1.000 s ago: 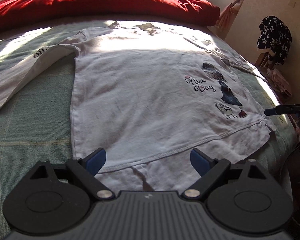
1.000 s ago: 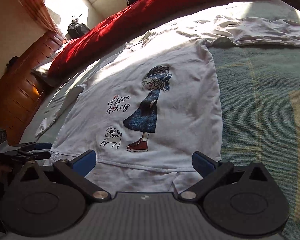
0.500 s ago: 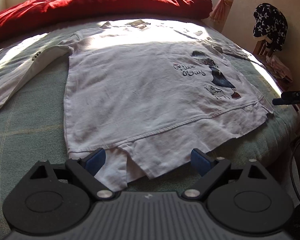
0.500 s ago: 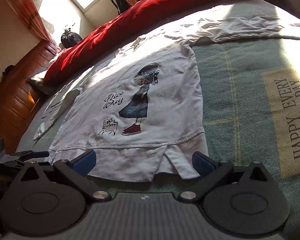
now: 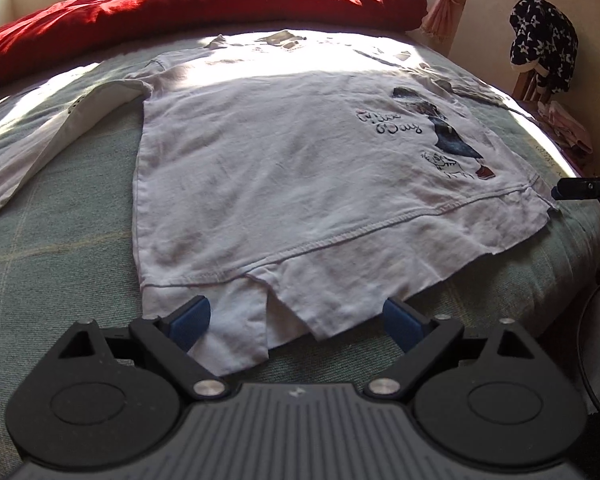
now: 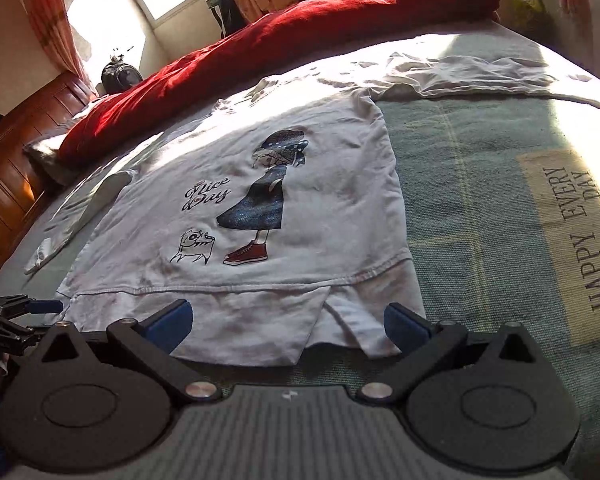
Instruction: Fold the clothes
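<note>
A white long-sleeved shirt point(image 5: 284, 168) with a "Nice Day" girl-and-dog print point(image 6: 252, 208) lies spread flat, front up, on a green bed cover point(image 5: 56, 232). Its sleeves stretch out to both sides. My left gripper point(image 5: 298, 318) hovers open over the shirt's near hem at its left corner, with nothing between the blue pads. My right gripper point(image 6: 288, 324) is open too, above the hem at the right corner by the side slit point(image 6: 324, 300). In the left wrist view the right gripper's tip point(image 5: 580, 188) shows at the right edge.
A red duvet point(image 5: 188, 12) is bunched along the far side of the bed. A wooden headboard point(image 6: 8, 168) stands at the left in the right wrist view. A beige "HAPPY EVERY DAY" patch point(image 6: 576, 236) marks the cover. A dark starred garment point(image 5: 544, 40) hangs on a chair.
Both grippers have pulled back toward the bed's near edge, so the whole hem and its side slits now show in front of the open jaws. The shirt itself lies unmoved.
</note>
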